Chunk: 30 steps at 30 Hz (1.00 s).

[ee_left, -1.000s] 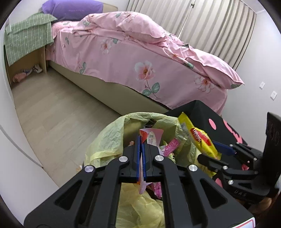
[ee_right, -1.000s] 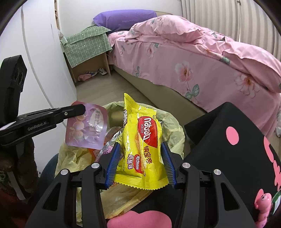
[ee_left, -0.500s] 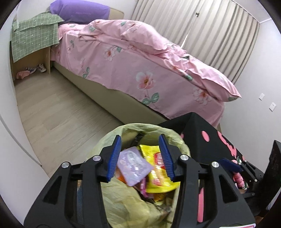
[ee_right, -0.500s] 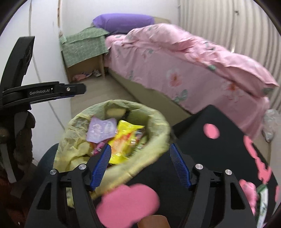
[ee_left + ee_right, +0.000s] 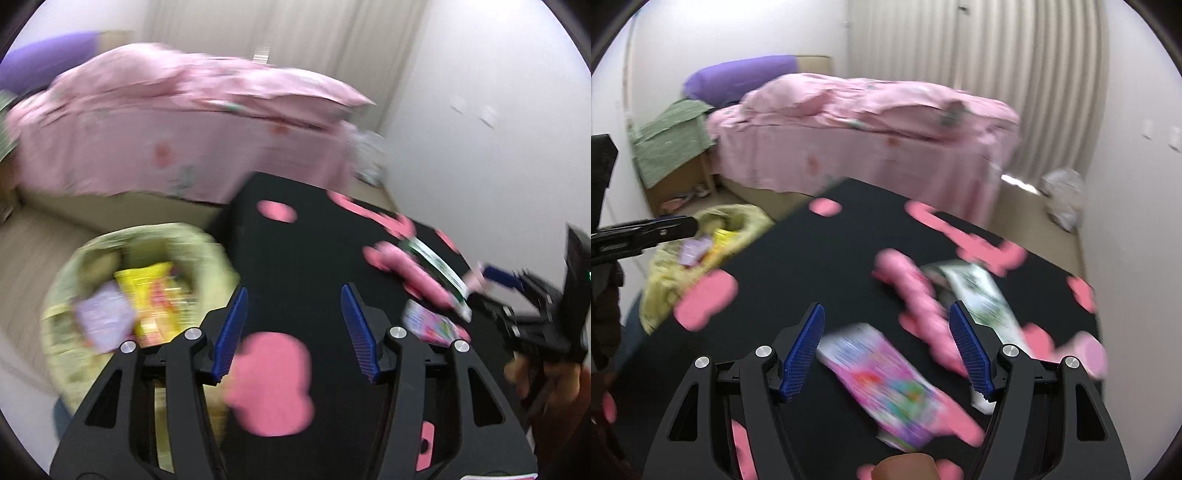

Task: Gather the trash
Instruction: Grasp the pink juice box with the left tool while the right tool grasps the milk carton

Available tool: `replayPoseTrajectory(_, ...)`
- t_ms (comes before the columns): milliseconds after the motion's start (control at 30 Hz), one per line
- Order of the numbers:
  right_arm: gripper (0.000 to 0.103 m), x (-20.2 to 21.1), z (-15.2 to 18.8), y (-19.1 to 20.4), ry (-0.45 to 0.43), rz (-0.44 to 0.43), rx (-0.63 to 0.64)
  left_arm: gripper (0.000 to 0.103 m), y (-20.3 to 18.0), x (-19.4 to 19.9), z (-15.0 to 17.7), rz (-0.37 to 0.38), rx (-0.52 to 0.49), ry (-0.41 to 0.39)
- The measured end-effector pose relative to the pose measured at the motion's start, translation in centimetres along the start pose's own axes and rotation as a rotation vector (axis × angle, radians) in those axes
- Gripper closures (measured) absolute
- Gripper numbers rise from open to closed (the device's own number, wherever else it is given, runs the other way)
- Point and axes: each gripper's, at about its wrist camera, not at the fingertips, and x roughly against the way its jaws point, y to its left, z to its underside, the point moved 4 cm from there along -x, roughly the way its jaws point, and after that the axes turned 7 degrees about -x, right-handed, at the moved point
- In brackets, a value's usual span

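On the black pink-spotted table, a pink-purple snack packet lies between your spread, empty right gripper pads. It's probably light, crinkly; pinch its edge. Left gripper hangs spread, empty.

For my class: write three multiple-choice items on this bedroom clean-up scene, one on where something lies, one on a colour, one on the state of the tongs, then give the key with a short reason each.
1. Where does the pink-purple wrapper lie?
A. on the black table
B. in the bin bag
C. on the bed

2. What colour is the bin bag?
A. blue
B. pale yellow-green
C. red

3. How do the right tongs stand?
A. shut on a wrapper
B. open and empty
C. out of view

Key: A, it rests on the black tabletop in front of the right tongs; B, the liner beside the table shows pale yellow-green; B, the blue pads stand wide apart with nothing gripped.
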Motion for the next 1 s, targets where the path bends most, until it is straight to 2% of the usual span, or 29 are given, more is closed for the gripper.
replayPoseTrajectory(167,0.037,1.6,3.1,-6.3,0.007,0.087,-0.106,0.05,-9.1,-4.7,-0.1,0.232,-0.236,0.085)
replayPoseTrajectory(267,0.037,1.9,3.7,-8.8,-0.01,0.119,-0.153,0.05,-13.3,-7.8,-0.4,0.272,-0.37,0.129)
replayPoseTrajectory(333,0.037,1.4,3.4,-9.6,-0.006,0.09,-0.166,0.05,-15.3,-10.2,-0.4,0.276,-0.419,0.166)
replayPoseTrajectory(467,0.037,-1.5,1.3,-9.7,0.018,0.017,-0.14,0.05,-16.1,-13.9,-0.1,0.236,-0.445,0.231)
replayPoseTrajectory(567,0.037,-4.2,-0.5,-8.6,0.06,-0.024,-0.087,0.05,-15.5,-15.0,0.6,0.225,-0.41,0.299)
replayPoseTrajectory(667,0.037,-7.3,-1.7,-8.0,0.12,-0.018,-0.047,0.05,-14.7,-13.7,1.4,0.229,-0.378,0.32)
replayPoseTrajectory(833,0.038,-11.3,-1.5,-8.8,0.216,0.014,-0.074,0.05,-14.0,-11.4,2.9,0.256,-0.358,0.347)
replayPoseTrajectory(1000,0.053,-11.2,0.2,-8.6,0.254,0.035,-0.102,0.05,-13.8,-10.6,3.4,0.258,-0.348,0.339)
